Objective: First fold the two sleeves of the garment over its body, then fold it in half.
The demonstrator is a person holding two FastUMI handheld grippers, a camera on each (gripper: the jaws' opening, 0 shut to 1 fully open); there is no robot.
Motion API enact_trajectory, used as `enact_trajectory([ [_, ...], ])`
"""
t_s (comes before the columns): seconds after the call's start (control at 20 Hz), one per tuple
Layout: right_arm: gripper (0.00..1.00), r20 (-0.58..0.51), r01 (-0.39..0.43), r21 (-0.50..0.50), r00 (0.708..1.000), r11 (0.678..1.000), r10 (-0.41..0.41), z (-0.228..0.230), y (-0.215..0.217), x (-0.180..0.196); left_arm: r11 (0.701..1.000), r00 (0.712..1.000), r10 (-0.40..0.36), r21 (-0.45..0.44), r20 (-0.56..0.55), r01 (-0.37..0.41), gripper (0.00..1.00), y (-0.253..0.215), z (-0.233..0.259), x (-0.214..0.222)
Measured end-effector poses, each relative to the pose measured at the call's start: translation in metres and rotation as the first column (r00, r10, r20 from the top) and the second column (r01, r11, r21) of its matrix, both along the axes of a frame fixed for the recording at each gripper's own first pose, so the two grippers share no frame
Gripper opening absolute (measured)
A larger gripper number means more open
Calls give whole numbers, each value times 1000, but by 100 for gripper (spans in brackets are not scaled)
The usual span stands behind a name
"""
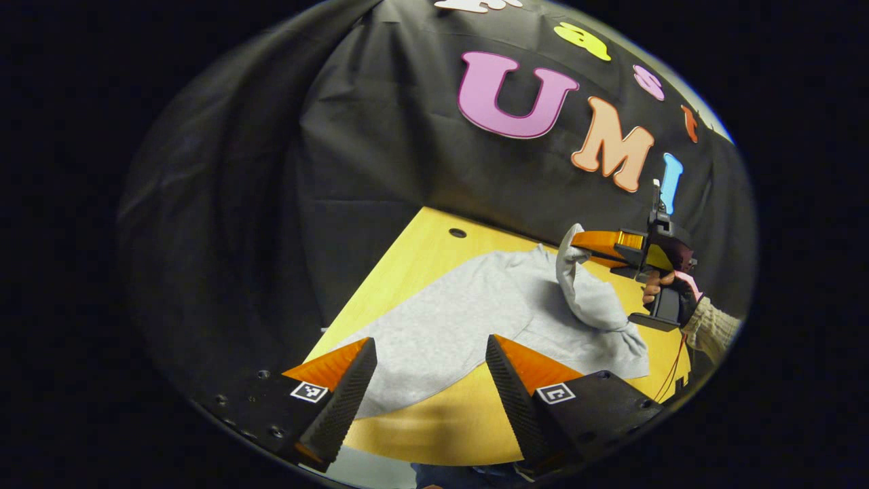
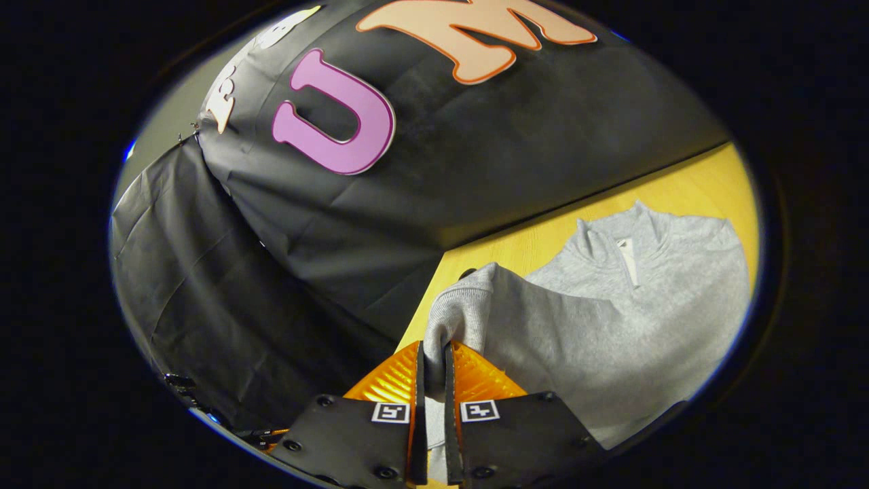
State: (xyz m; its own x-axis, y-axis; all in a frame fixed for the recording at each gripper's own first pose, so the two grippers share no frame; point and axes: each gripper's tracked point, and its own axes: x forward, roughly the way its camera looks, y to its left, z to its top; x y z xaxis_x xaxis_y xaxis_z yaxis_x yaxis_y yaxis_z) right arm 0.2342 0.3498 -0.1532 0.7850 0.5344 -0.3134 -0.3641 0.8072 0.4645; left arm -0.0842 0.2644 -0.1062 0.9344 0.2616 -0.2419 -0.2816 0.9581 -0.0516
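Garment (image 2: pixel 611 319) sleeve (image 2: pixel 461 305) is clamped in my right gripper (image 2: pixel 434 380) jaws, body lying rightward; left gripper (image 1: pixel 428 387) jaws apart.

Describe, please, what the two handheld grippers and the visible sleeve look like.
Each gripper, the left gripper and the right gripper, has two wedge-shaped ridged fingers on black bodies bearing square black-and-white markers. The hand holding the right gripper wears a cream knit sleeve.
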Motion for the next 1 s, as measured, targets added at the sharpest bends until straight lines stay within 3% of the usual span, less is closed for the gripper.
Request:
enact_trajectory([
  [0.2, 14, -62, -40, 14, 997, 999, 41, -25, 18, 6, 999, 997, 45, -21, -61, -46, 95, 18, -32, -4],
  [0.35, 52, -75, -65, -22, 995, 998, 63, -39, 10, 3, 996, 992, 82, -26, -97, -85, 95, 32, -51, -10],
  [0.4, 60, -69, -67, -41, 996, 997, 64, -36, 7, 0, 995, 990, 93, -29, -104, -97, 95, 38, -57, -11],
  [0.5, 99, -44, -64, -94, 997, 993, 60, -35, 2, -5, 992, 986, 114, -45, -123, -120, 95, 45, -66, -12],
  [0.8, 98, 97, 40, -313, 995, 949, -10, -14, -52, -17, 977, 960, 196, -40, -200, -207, 95, 66, -93, -15],
  [1.0, 98, 188, 122, -378, 981, 918, -53, 20, -95, -34, 965, 941, 231, -63, -245, -254, 95, 74, -111, -16],
])
